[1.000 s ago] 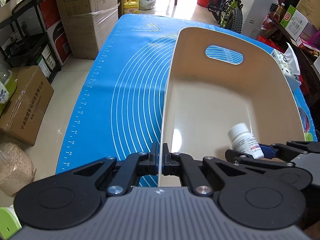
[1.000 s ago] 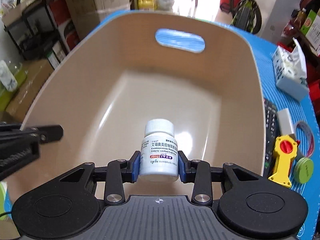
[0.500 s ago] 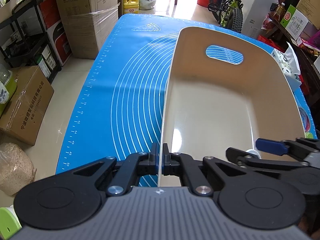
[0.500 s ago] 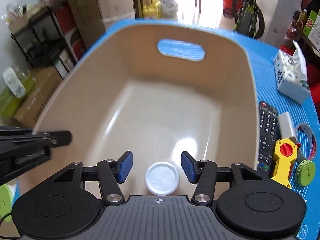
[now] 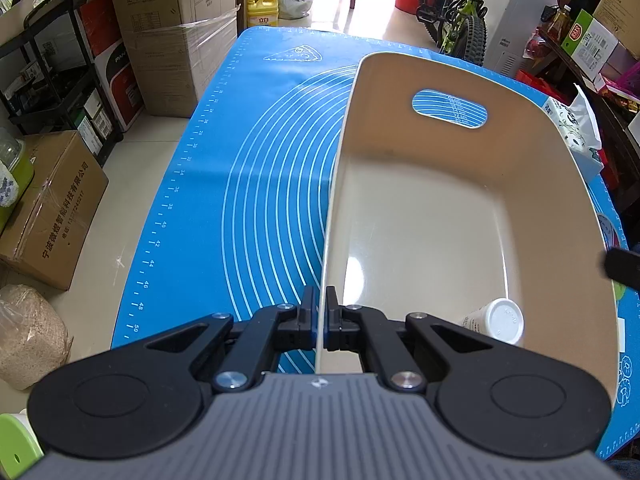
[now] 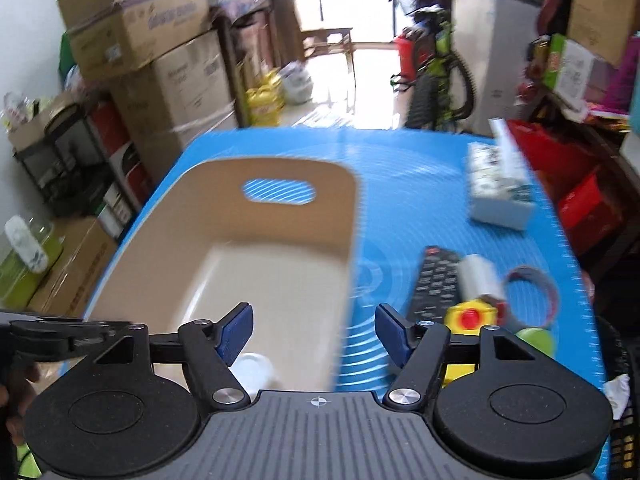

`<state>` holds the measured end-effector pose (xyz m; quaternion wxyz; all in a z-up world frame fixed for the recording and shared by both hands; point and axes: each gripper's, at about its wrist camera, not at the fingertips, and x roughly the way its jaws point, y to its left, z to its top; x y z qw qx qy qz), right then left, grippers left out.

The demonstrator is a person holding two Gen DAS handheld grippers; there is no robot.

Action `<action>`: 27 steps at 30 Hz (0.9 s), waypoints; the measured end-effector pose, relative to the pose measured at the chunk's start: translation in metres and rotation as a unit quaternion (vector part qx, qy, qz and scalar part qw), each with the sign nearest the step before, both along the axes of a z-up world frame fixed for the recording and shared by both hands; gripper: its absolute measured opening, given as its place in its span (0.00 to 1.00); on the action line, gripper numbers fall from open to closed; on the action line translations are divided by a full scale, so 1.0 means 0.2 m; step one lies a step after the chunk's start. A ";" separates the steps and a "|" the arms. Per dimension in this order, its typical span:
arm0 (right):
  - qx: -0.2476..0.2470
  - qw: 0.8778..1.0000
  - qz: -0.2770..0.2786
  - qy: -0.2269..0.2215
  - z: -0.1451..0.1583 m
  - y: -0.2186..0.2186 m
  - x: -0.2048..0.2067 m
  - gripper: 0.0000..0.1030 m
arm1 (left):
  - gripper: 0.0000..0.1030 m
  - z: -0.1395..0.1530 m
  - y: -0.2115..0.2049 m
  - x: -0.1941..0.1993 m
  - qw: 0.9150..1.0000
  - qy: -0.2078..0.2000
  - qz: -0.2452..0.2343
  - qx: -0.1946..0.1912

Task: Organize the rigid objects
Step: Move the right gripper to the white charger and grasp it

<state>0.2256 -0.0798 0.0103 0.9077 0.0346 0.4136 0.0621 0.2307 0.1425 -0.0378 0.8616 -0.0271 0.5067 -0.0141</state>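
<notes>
blue mat (image 5: pixel 256 168) amid stacked cartons (image 5: pixel 176 28)

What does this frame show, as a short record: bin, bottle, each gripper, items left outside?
bin: beige bin on blue mat
bottle: white pill bottle inside bin, near corner
left gripper: shut on bin's side wall
right gripper: jaws just opened, nothing between them
outside bin: remote, yellow tool, tissue pack, tape roll
</notes>
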 end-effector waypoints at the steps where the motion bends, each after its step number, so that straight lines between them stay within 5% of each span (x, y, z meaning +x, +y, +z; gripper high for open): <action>1: -0.002 1.000 -0.010 -0.004 0.01 -0.05 -0.01 0.72 | 0.04 0.00 0.00 0.00 1.000 0.000 0.000 0.000; 13: -0.071 0.992 -0.101 0.012 -0.13 -0.62 -0.12 0.72 | 0.04 0.00 0.00 0.00 1.000 0.000 0.000 -0.003; 19: -0.047 0.986 -0.154 0.055 -0.31 -0.86 -0.16 0.72 | 0.04 0.00 0.00 0.00 1.000 -0.001 0.000 -0.002; 27: -0.024 0.985 -0.149 0.079 -0.52 -0.92 -0.18 0.72 | 0.04 0.00 0.00 0.00 1.000 0.000 0.000 0.000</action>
